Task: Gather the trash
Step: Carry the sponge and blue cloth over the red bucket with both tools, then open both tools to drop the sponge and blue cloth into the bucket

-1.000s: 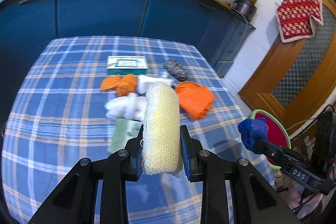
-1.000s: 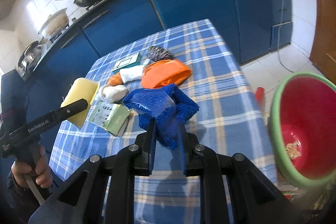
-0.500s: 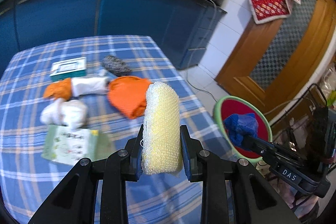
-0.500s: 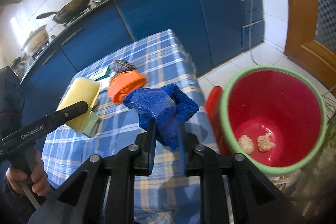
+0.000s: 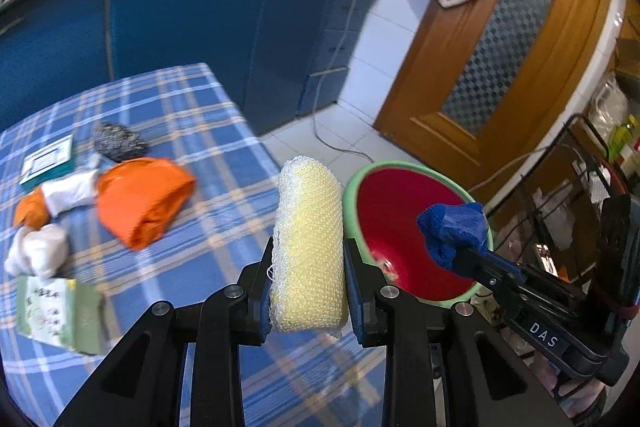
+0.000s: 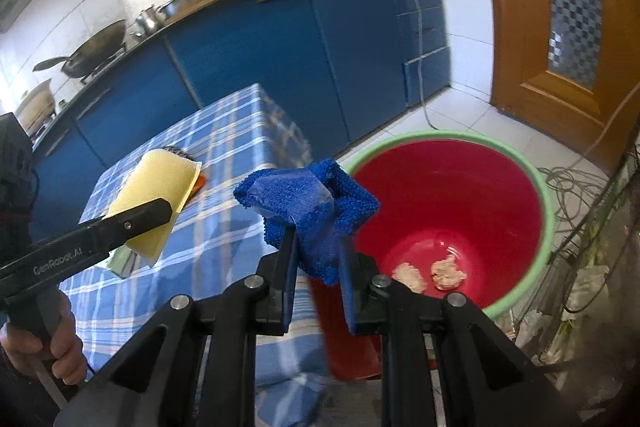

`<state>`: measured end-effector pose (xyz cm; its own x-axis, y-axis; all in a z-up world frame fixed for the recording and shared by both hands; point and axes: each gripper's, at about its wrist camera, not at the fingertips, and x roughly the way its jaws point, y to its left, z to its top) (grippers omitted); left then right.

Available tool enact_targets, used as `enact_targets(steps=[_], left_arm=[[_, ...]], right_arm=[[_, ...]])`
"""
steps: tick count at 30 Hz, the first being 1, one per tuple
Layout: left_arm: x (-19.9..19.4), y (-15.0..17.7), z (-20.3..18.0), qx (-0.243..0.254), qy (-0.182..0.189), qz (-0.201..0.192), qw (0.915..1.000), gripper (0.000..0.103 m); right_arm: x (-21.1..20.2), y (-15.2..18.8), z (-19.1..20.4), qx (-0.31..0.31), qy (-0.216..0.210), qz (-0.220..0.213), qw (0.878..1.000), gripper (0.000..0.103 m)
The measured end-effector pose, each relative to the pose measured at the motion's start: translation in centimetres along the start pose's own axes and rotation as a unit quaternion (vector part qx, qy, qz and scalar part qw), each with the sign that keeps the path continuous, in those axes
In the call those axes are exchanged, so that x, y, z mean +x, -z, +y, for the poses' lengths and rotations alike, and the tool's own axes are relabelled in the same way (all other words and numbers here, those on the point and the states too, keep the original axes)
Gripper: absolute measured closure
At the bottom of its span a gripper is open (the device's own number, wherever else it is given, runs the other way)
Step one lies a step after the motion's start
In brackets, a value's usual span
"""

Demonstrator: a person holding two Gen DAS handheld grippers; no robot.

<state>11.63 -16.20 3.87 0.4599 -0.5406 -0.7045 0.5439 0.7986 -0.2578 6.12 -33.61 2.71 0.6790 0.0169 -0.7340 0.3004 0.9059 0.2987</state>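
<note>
You are carrying two pieces to the bin, so finish the carry before you let anything go. Your left gripper (image 5: 308, 283) is clamped on the yellow sponge (image 5: 308, 247), jaws pressed against both of its long sides; it hangs over the table's right edge, not yet over the red bucket (image 5: 404, 211) that stands on the floor just beside that edge. Bring it across until the sponge sits above the red interior, then release; a drop from here would likely land on the cloth or the rim. Your right gripper (image 6: 318, 267) pinches the blue cloth (image 6: 308, 211) with the jaws nearly together, and in the left view the cloth is already over the bucket's mouth (the right view suggests it is nearer the table-side rim than the middle); push it a little further in, since a crumpled cloth may snag on the green rim (image 6: 548, 211).

Both grippers point steeply downward, the left hand (image 6: 44, 343) wrapped round its handle at the table's near edge, the two tools side by side and well apart; keep them apart as they converge on the bucket. Other trash remains on the table (image 5: 208, 131), among it an orange cloth (image 5: 140, 199) near the right edge.
</note>
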Motion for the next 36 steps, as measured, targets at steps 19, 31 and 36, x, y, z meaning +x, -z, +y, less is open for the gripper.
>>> enact_targets(steps=[19, 31, 36], left_arm=[[7.4, -0.6, -6.9, 0.055, 0.023, 0.060, 0.9964, 0.072], [10.6, -0.4, -8.6, 0.073, 0.017, 0.085, 0.9936, 0.067], [10.9, -0.4, -8.8, 0.074, 0.016, 0.085, 0.9935, 0.053]], right_arm=[[1.3, 0.9, -6.6, 0.062, 0.042, 0.011, 0.997, 0.080], [2.5, 1.3, -9.4, 0.091, 0.052, 0.025, 0.994, 0.076], [2.9, 1.4, -10.0, 0.101, 0.053, 0.029, 0.993, 0.074]])
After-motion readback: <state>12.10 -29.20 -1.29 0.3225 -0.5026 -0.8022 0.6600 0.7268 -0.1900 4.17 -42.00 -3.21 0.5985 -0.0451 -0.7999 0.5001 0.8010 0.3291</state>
